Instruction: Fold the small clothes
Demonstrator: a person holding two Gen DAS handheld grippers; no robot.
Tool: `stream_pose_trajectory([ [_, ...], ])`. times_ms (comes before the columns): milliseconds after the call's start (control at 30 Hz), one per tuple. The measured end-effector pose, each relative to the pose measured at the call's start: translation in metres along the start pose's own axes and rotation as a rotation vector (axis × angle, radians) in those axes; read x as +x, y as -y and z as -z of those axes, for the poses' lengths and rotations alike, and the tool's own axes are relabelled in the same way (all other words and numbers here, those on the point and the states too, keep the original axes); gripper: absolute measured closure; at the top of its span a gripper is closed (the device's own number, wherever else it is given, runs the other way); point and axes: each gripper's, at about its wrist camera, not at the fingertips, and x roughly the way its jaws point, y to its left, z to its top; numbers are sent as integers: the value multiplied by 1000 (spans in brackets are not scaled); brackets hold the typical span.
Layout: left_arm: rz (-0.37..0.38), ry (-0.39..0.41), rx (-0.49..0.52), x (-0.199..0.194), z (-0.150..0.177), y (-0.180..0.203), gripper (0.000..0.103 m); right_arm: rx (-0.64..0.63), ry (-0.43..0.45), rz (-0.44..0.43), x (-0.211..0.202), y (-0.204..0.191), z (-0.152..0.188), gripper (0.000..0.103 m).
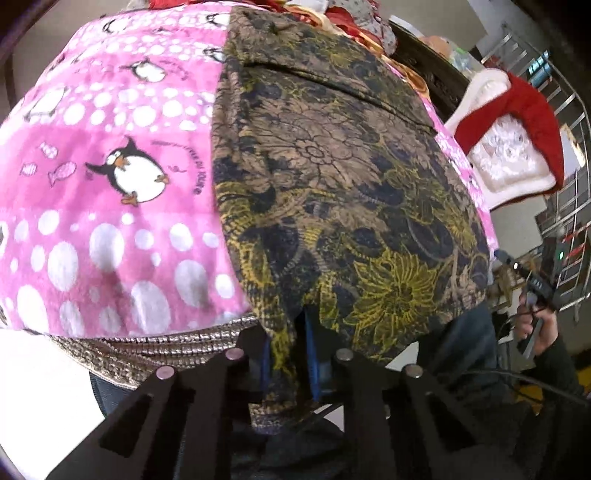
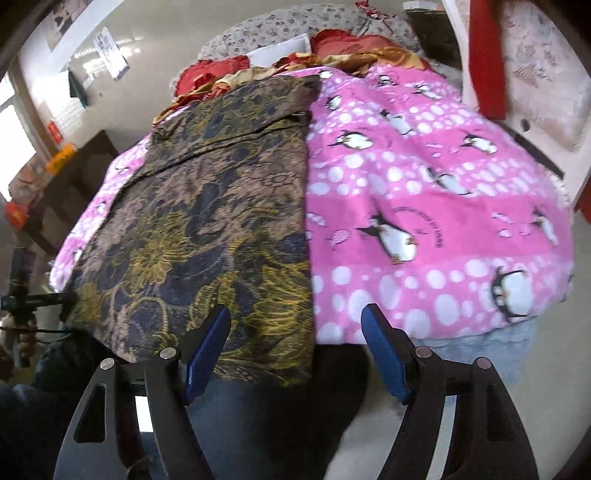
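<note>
— What's the left gripper (image 1: pixel 286 363) doing, from where you stand?

— It's clenched on the near hem of the brown floral garment (image 1: pixel 332 177). A fold of that cloth runs down between its blue pads (image 1: pixel 312 365) and bunches below them.

— And the right gripper (image 2: pixel 295 347)?

— Released. Its two blue fingers (image 2: pixel 207 347) stand well apart with nothing pinched. The left one sits over the near right corner of the garment, the other over the pink penguin blanket (image 2: pixel 424 206), and the garment's right edge runs up between them.

— Where does the garment lie?

— Spread flat and lengthwise on the blanket, which covers the bed. Its near hem hangs just over the bed's front edge. In the right wrist view it fills the left half of the bed, with bare blanket to its right.

— Whose legs are those below?

— The person's, in dark trousers (image 2: pixel 273 417), right against the bed's front edge. In the left wrist view, a hand (image 1: pixel 535 325) at the far right holds the other gripper's handle.

— And further back?

— Beyond the garment's far end there are red and gold cushions (image 2: pixel 332 42) and a flowered cloth (image 2: pixel 266 27). A red and white chair (image 1: pixel 517 140) stands beside the bed.
</note>
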Motion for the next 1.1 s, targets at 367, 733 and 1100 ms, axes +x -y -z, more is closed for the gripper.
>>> stream_pose_trajectory([
  [367,25,40,-50,-6,3,-4,96,-24,-81,-188,36,13,5,83],
  [733,99,82,-55,-14,-6,-7,73,77,-53,-357,35,29,12,101],
  [1100,101,78,-83,-6,-8,-19,99,50,-41,-405,33,28,8,103],
])
